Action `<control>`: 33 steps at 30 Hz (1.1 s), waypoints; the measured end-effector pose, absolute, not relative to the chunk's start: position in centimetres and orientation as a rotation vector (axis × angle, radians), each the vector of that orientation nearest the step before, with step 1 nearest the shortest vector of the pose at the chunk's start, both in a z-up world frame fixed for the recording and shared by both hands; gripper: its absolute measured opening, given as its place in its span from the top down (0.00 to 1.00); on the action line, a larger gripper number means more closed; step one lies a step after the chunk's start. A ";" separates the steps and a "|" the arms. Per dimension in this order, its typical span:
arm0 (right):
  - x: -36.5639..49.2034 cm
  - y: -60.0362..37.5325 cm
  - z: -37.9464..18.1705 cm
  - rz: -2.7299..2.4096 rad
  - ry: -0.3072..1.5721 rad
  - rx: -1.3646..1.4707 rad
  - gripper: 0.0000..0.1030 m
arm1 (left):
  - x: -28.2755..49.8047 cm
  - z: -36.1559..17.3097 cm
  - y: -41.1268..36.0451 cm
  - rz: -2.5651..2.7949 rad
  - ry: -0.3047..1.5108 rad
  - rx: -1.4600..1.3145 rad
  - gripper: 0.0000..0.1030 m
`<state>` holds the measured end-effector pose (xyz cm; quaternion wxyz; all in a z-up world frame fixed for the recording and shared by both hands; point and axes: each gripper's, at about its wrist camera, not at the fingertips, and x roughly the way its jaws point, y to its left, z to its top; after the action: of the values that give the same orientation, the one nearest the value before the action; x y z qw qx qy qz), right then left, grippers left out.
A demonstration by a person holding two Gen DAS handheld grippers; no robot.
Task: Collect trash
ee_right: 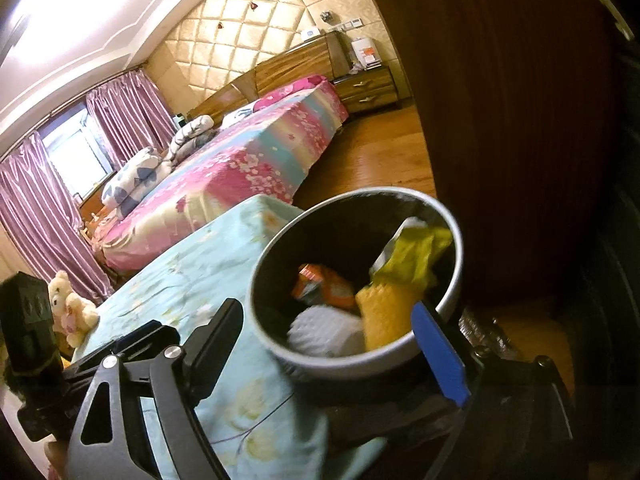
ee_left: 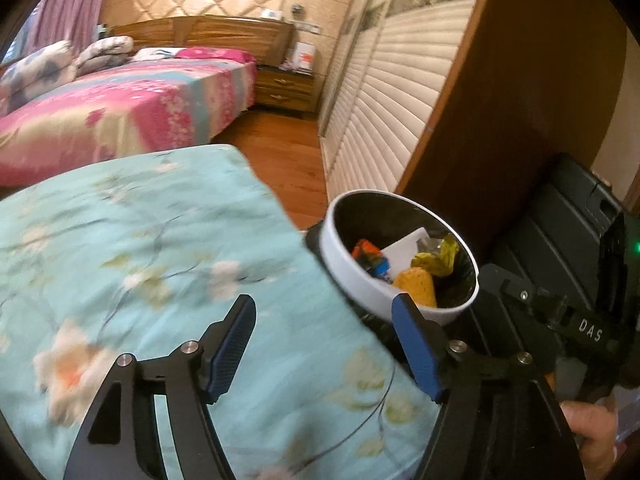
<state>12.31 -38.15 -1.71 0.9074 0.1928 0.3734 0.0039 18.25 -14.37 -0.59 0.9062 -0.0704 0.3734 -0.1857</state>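
Both grippers, left (ee_left: 320, 344) and right (ee_right: 332, 344), hung open and empty; bin (ee_left: 352, 276) trash at 1 o'clock looked light, crinkly, soft, so pinch the yellow wrapper (ee_left: 438, 258) mid-fold.

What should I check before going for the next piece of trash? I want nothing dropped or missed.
1. Left gripper empty, jaws apart: ok.
2. Right gripper empty, jaws apart: ok.
3. Bin upright beside the blue cloth: ok.
4. Trash inside the bin, yellow wrapper and sponge below the rim: ok.
5. Room left in the bin: ok, not full.
6. More trash on the cloth: cannot tell; none visible, only a teddy bear at its far end.
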 end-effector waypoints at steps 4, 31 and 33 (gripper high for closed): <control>10.6 -36.0 -2.0 0.018 0.759 0.393 0.13 | 15.3 -0.2 -12.8 -0.342 0.732 -0.150 0.26; 5.4 -30.7 -0.9 0.046 0.674 0.317 0.04 | 5.3 0.7 -9.2 -0.215 0.595 -0.108 0.18; 5.3 -30.5 -0.7 0.033 0.661 0.298 0.03 | 4.9 1.0 -9.1 -0.200 0.576 -0.100 0.13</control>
<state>5.29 -30.51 -0.73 0.9348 0.1458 0.3235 0.0162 4.87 -9.06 1.00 0.9526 -0.0492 0.2835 -0.0985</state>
